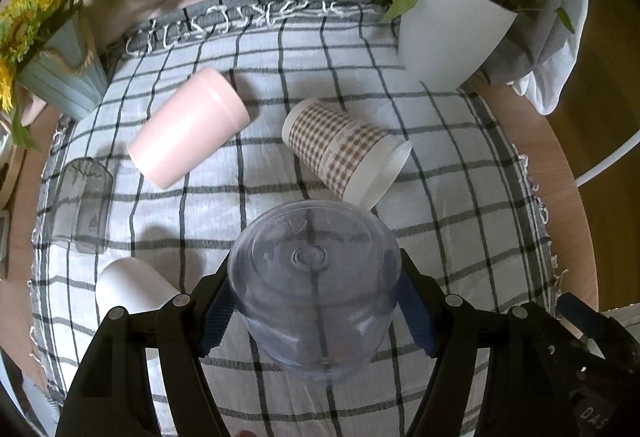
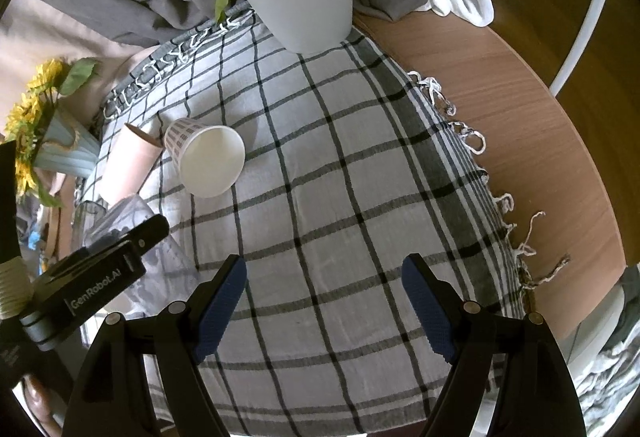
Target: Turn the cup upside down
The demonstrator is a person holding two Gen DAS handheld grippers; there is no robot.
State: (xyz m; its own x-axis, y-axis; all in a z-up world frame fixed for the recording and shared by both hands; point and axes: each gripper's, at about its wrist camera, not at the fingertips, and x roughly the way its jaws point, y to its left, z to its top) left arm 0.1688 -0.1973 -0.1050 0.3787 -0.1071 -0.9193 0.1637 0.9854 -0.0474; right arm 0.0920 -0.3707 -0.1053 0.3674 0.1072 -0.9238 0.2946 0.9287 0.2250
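**Clear cup gripped base-forward, partway through the flip**

The left hand-held gripper (image 1: 316, 311) is clenched on the clear cup (image 1: 314, 289), its blue pads (image 1: 218, 317) pressing opposite sides of the wall. The cup sits above the checked cloth (image 1: 440, 197) near the front of the bench (image 2: 520, 109), with its round base facing the left wrist camera and its mouth pointing back toward the hand. A side grip like this probably lets the wrist roll the cup over without regrasping. The cup is see-through plastic with a faint blue tint, a moulded ring at the centre of the base and a seam line running across it; it looks empty. The right hand-held gripper (image 2: 324, 307) hangs released over bare cloth, jaws apart and holding nothing, likely kept clear of the turn. A pink cup (image 1: 188, 125) and a patterned paper cup (image 1: 344, 153) lie on their sides farther back.
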